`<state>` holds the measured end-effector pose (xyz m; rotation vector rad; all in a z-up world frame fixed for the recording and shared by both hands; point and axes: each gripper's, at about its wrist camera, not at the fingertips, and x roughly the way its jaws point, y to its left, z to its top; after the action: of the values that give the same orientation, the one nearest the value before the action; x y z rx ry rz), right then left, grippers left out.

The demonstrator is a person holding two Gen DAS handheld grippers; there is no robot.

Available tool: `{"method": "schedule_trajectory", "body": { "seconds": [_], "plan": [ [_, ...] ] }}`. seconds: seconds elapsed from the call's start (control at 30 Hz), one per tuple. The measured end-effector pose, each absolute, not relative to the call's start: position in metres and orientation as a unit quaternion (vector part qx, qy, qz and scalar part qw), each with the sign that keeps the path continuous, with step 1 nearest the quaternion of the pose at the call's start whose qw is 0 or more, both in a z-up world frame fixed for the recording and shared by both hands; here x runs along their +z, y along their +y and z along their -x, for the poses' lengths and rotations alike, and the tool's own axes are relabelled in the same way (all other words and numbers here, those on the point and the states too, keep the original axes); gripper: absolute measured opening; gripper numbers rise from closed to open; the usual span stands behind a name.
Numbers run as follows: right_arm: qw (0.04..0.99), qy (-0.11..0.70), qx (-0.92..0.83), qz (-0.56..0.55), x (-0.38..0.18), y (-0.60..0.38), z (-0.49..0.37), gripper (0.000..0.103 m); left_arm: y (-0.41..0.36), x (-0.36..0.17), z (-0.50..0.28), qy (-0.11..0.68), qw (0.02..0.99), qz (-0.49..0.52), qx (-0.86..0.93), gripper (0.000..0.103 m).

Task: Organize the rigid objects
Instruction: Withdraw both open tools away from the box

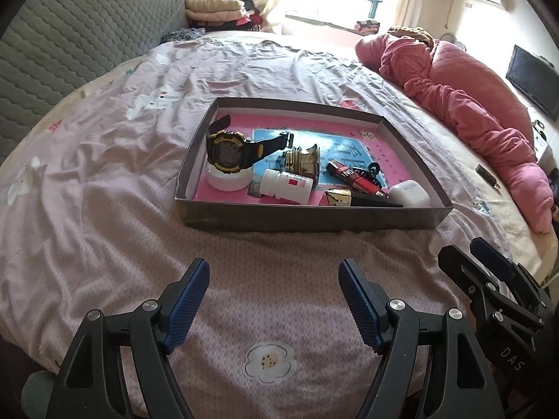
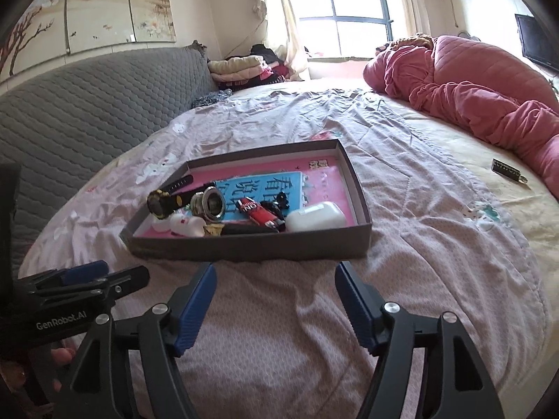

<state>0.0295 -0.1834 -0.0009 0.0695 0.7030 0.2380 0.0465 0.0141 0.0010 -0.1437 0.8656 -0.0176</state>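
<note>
We hold the left gripper (image 1: 273, 276) nearest us, its blue pads spread wide over the pink bedsheet (image 1: 104, 181) with nothing between them. Beside it, the right gripper (image 2: 274, 279) also stands well open and empty, hovering just short of the tray.

Just beyond both sits the shallow grey cardboard tray (image 1: 307, 218) on the bed, with a pink-and-blue printed bottom. Inside it, along the near wall, we see a white pill bottle (image 1: 284, 185) lying on its side, a gold-and-black pointed piece (image 1: 353, 199) and a white earbud case (image 1: 409, 192) in the near right corner. A black-and-yellow digital watch (image 1: 227, 148) rests on top of a white round jar (image 1: 229, 178) at the left. Mid-tray lie a brass threaded fitting (image 1: 303, 160), a red lighter (image 1: 356, 174) and a small black clip (image 1: 370, 169).

Further off, a small dark keychain tag (image 2: 506, 170) lies on the sheet, well apart from the tray, near a rumpled pink quilt (image 2: 471, 83). A grey quilted headboard (image 2: 87, 104) stands at the left.
</note>
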Motion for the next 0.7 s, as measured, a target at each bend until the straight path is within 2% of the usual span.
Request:
{"method": "schedule_trajectory", "body": {
  "seconds": [0.7],
  "plan": [
    [0.932,0.350,0.091,0.022,-0.013,-0.168,-0.015,0.070,0.006,-0.001,-0.024,0.405,0.912,0.067,-0.023,0.077]
  ]
}}
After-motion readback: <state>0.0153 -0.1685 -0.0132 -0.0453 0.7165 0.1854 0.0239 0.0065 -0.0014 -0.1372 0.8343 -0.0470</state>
